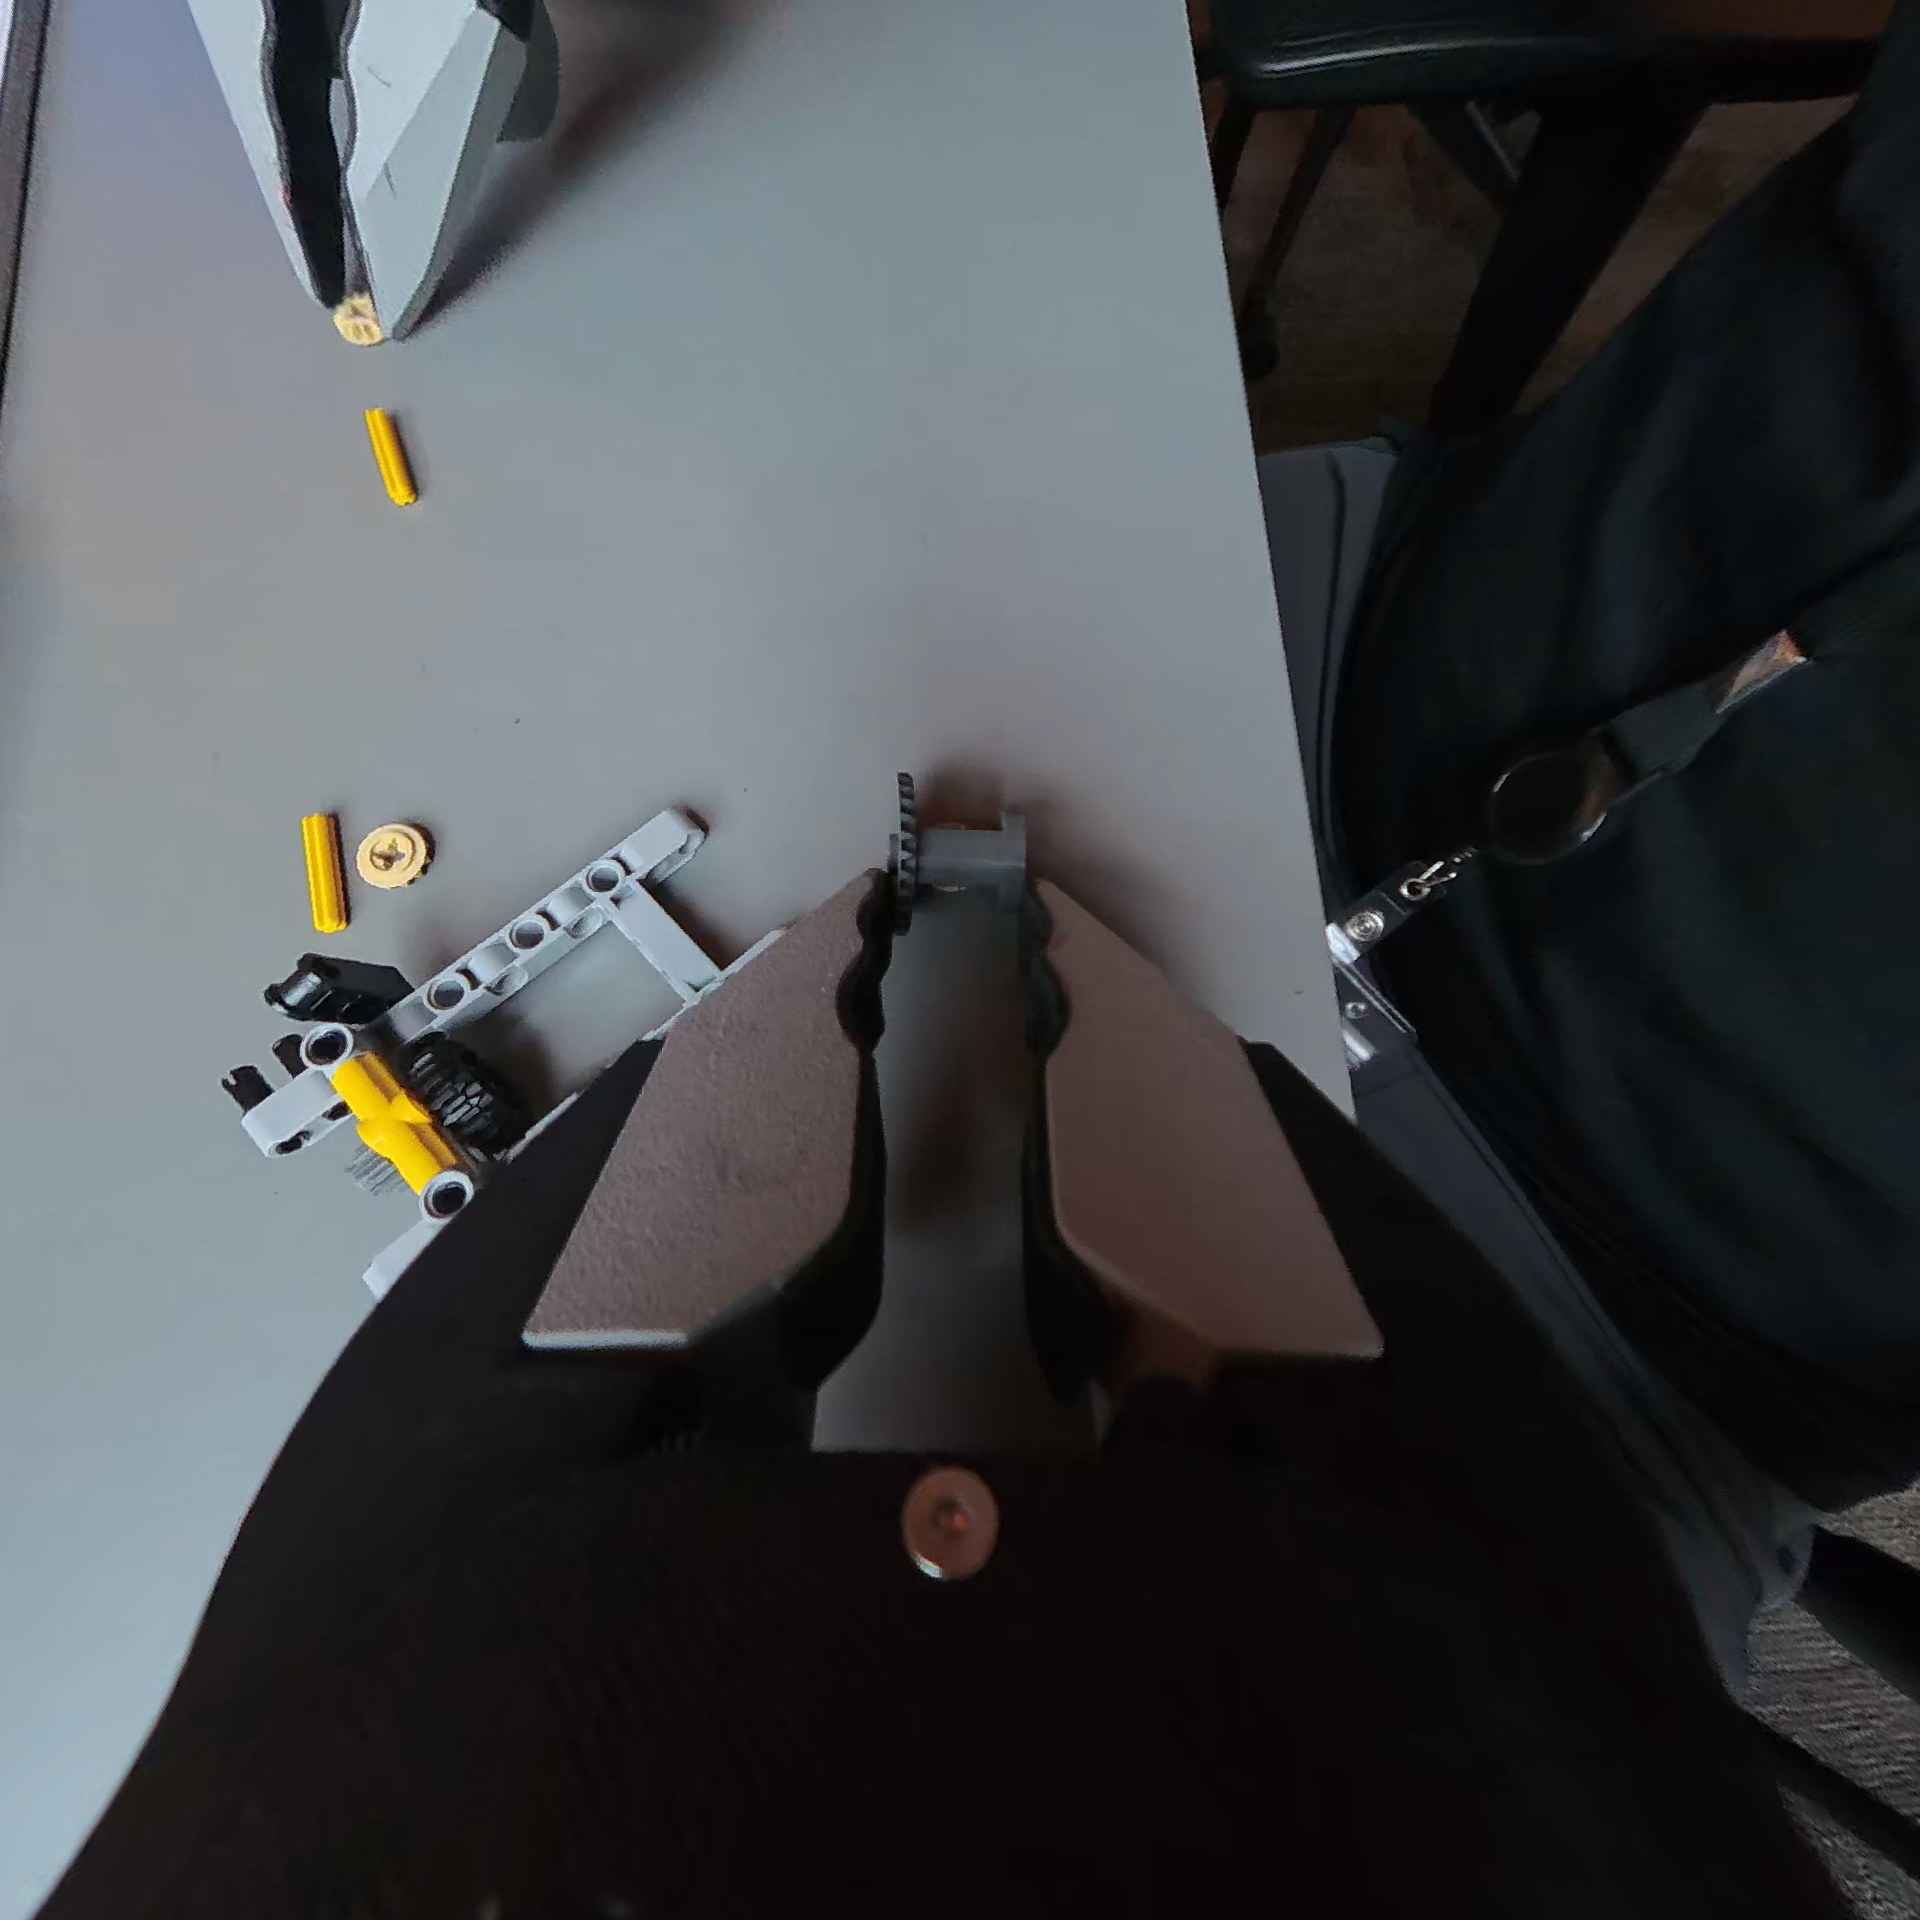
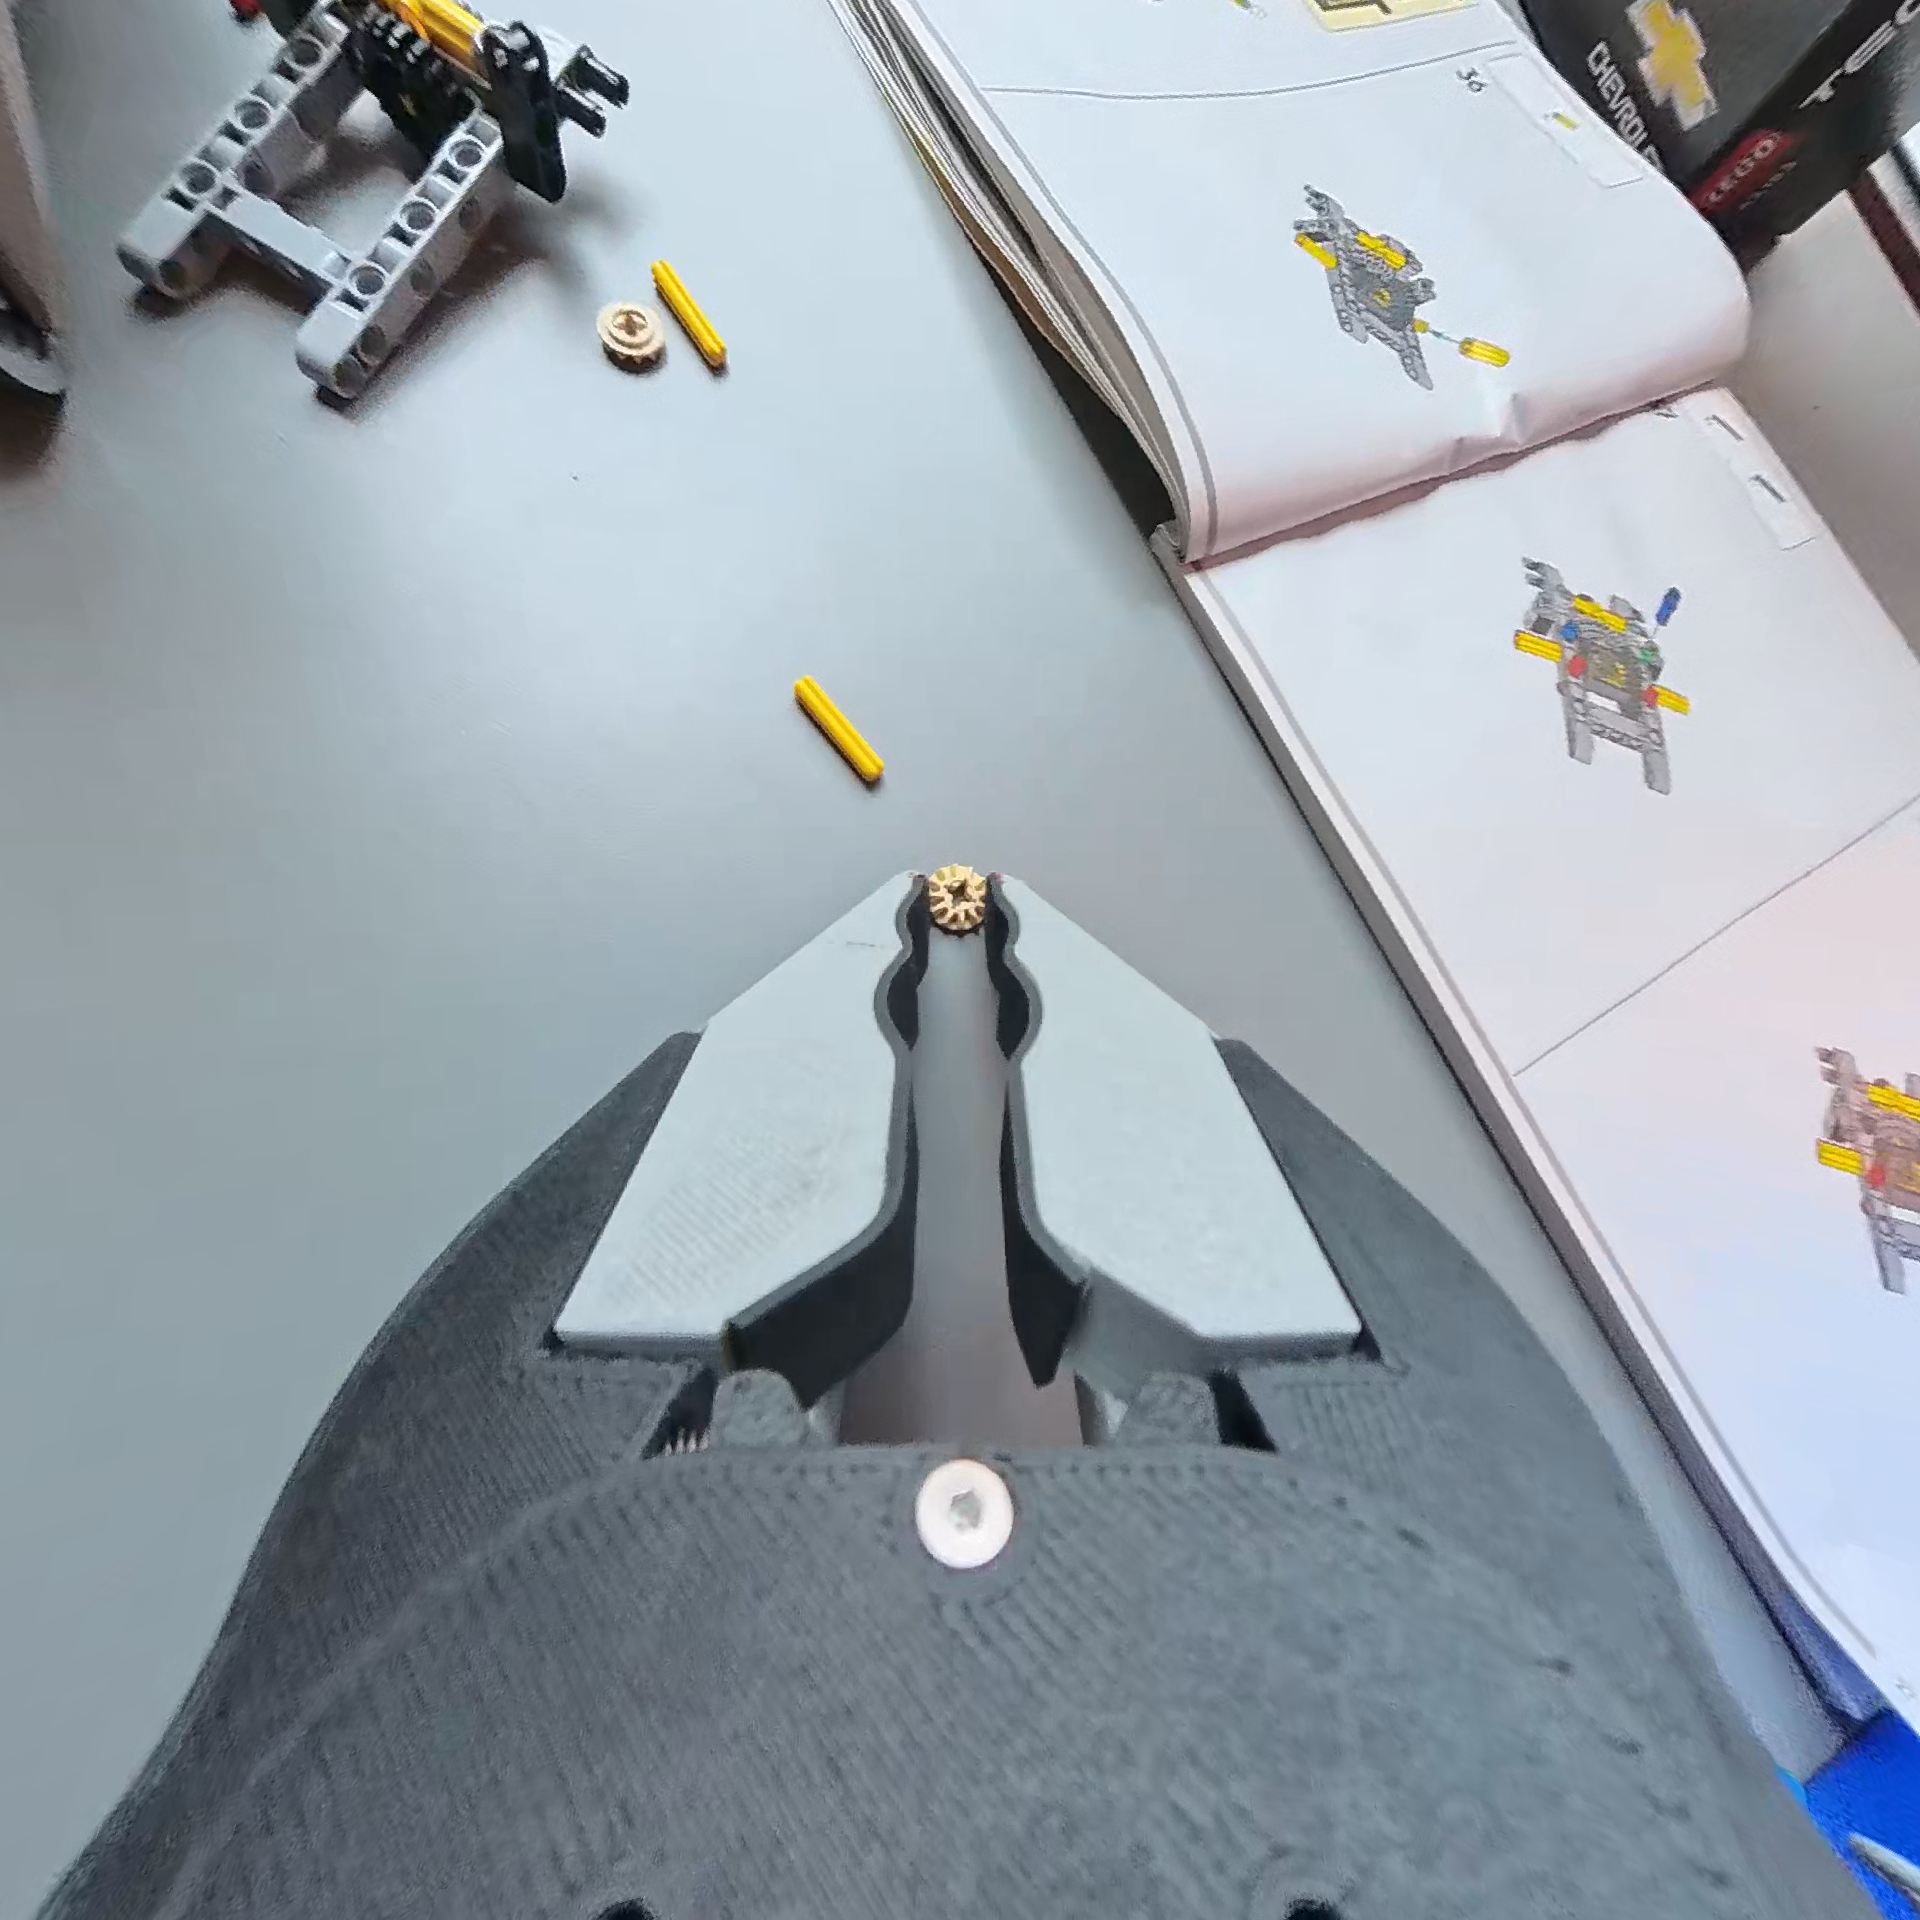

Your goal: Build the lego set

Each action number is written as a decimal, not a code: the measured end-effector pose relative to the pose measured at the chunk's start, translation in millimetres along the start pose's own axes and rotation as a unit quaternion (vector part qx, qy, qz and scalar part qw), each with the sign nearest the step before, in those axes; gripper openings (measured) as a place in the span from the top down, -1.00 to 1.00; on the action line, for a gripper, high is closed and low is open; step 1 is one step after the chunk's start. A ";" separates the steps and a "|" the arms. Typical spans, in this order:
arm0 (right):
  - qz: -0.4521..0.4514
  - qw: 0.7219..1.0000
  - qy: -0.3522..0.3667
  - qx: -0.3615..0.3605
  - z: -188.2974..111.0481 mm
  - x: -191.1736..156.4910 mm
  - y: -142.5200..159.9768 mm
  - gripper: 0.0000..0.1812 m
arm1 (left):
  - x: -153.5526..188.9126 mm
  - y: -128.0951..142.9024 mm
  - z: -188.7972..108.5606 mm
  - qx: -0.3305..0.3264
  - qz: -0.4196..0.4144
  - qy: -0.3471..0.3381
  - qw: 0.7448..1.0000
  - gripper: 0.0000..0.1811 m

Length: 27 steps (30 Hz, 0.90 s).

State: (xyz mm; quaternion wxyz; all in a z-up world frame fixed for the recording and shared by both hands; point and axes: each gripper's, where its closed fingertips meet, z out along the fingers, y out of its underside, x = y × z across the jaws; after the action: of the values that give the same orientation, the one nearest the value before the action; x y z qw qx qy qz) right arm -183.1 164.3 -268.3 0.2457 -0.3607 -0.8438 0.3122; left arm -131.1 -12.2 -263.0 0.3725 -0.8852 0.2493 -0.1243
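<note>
My left gripper (image 1: pixel 958 891) is shut on a small grey piece with a dark gear (image 1: pixel 961 854) and holds it near the table's right edge. My right gripper (image 2: pixel 957 900) is shut on a small tan gear (image 2: pixel 957 897); it also shows at the top of the left wrist view (image 1: pixel 358 301). The grey beam frame with black gears and yellow parts (image 1: pixel 499 997) lies left of my left gripper, and at top left in the right wrist view (image 2: pixel 343 177). Two yellow axles (image 2: pixel 838 727) (image 2: pixel 688 313) and a second tan gear (image 2: pixel 632 335) lie loose on the table.
An open instruction booklet (image 2: pixel 1455 468) lies along the right side of the grey table (image 2: pixel 416 727), with a dark box (image 2: pixel 1745 94) behind it. A person in dark clothing (image 1: pixel 1662 727) sits past the table's right edge (image 1: pixel 1288 644). The grippers' ends are close to 20 centimetres from one another.
</note>
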 end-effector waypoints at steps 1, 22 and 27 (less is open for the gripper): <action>0.004 1.000 -0.008 0.001 -0.6 -4.2 -1.1 0.93 | -0.5 -0.5 -0.1 0.001 -0.005 0.000 1.000 0.77; -0.068 0.989 -0.116 0.070 -11.3 -127.2 -51.9 0.88 | 13.8 -12.7 5.0 0.025 -0.139 0.101 0.985 0.77; -0.049 0.979 -0.173 0.093 -4.4 -152.6 -74.0 0.90 | 16.6 -17.7 7.0 0.037 -0.132 0.115 0.984 0.77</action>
State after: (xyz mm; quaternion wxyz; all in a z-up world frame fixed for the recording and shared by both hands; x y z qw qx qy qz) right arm -119.6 9.3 -242.1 0.1430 -0.2350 -0.8576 0.4346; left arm -108.0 -6.3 -254.5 0.3540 -0.8760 0.1664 -0.2822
